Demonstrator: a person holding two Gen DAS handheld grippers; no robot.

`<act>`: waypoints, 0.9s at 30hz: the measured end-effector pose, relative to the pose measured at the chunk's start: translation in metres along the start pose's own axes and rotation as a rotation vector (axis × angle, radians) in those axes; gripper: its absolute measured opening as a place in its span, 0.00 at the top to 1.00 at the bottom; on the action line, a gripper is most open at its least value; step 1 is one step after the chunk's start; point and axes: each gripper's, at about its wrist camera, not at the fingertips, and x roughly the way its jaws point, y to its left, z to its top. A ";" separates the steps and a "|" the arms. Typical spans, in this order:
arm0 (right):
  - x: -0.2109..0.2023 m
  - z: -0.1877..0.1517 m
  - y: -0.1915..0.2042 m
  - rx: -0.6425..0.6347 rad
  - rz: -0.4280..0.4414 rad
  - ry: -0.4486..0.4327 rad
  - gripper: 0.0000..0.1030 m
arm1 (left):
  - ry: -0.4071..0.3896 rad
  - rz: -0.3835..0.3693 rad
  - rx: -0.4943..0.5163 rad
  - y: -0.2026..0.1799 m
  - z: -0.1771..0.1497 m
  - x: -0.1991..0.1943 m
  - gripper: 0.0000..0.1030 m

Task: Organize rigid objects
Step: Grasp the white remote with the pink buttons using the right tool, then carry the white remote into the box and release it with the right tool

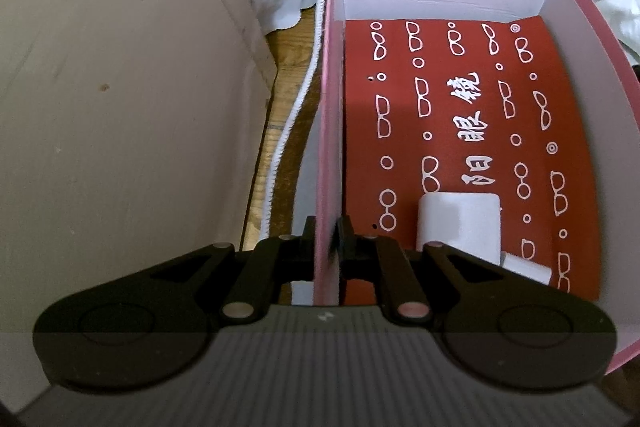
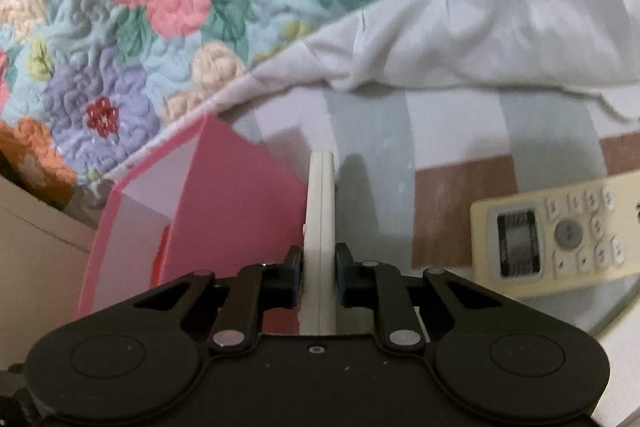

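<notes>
The left tongs (image 1: 326,239) are pinching the side wall of the open pink cardboard box (image 1: 326,131), which is holding a red glasses-print case (image 1: 460,99) and a white charger block (image 1: 460,223). The right tongs (image 2: 319,267) are gripping a flat white slab-shaped device (image 2: 320,223) edge-up just beside the box, with a cream remote control (image 2: 560,235) lying near on the striped surface (image 2: 452,123).

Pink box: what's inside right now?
The pink box holds a red glasses-print item on its floor, with a white charger-like block on top. The left gripper hides the near corner.
</notes>
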 end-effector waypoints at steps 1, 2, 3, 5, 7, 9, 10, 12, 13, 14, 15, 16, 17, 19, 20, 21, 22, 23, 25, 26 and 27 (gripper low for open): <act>-0.003 0.004 0.000 0.011 -0.016 -0.007 0.80 | 0.005 -0.007 -0.011 0.002 0.001 0.000 0.89; -0.004 0.006 -0.001 0.015 -0.027 -0.011 0.80 | 0.008 -0.015 -0.022 0.004 0.001 0.000 0.89; -0.004 0.008 -0.001 0.015 -0.031 -0.015 0.80 | 0.009 -0.021 -0.032 0.006 0.001 0.001 0.89; -0.010 0.011 -0.005 0.033 -0.026 -0.040 0.80 | 0.007 -0.007 -0.017 0.005 0.000 0.000 0.89; -0.021 0.013 -0.010 0.064 -0.005 -0.070 0.80 | 0.010 0.019 -0.003 0.002 -0.001 0.000 0.90; -0.031 0.017 -0.011 0.075 0.016 -0.100 0.80 | 0.017 0.019 -0.016 0.000 0.000 0.000 0.91; -0.038 0.019 -0.010 0.073 0.032 -0.117 0.80 | 0.019 0.014 -0.024 0.001 0.001 0.000 0.92; -0.050 0.021 -0.004 0.070 0.077 -0.147 0.80 | 0.017 0.016 -0.020 -0.001 0.001 -0.001 0.92; -0.057 0.020 0.001 0.068 0.108 -0.160 0.80 | 0.012 0.023 -0.010 -0.004 0.001 -0.001 0.92; -0.063 0.020 0.005 0.066 0.144 -0.167 0.80 | 0.005 0.030 -0.001 -0.007 0.000 -0.002 0.92; -0.067 0.020 0.010 0.067 0.172 -0.167 0.80 | -0.002 0.035 0.006 -0.009 -0.001 -0.003 0.92; -0.069 0.020 0.018 0.064 0.203 -0.161 0.80 | -0.006 0.037 0.008 -0.009 -0.002 -0.003 0.92; -0.070 0.020 0.026 0.051 0.224 -0.153 0.80 | -0.009 0.037 0.007 -0.009 -0.002 -0.003 0.92; -0.070 0.018 0.045 0.012 0.259 -0.136 0.80 | -0.014 0.036 0.014 -0.007 -0.002 -0.004 0.92; -0.067 0.016 0.056 -0.022 0.278 -0.117 0.80 | -0.014 0.036 0.017 -0.007 -0.002 -0.004 0.93; -0.065 0.012 0.066 -0.054 0.287 -0.095 0.80 | -0.015 0.037 0.023 -0.007 -0.003 -0.005 0.93; -0.059 0.005 0.077 -0.087 0.287 -0.071 0.80 | -0.018 0.038 0.031 -0.009 -0.003 -0.006 0.93; -0.053 -0.002 0.086 -0.108 0.281 -0.047 0.80 | -0.020 0.036 0.037 -0.009 -0.004 -0.007 0.93; -0.040 -0.015 0.099 -0.136 0.278 -0.002 0.80 | -0.022 0.029 0.050 -0.010 -0.005 -0.006 0.93; -0.034 -0.021 0.103 -0.145 0.281 0.016 0.80 | -0.025 0.027 0.059 -0.011 -0.005 -0.005 0.93; -0.027 -0.026 0.107 -0.157 0.277 0.032 0.80 | -0.032 0.030 0.072 -0.013 -0.006 -0.005 0.93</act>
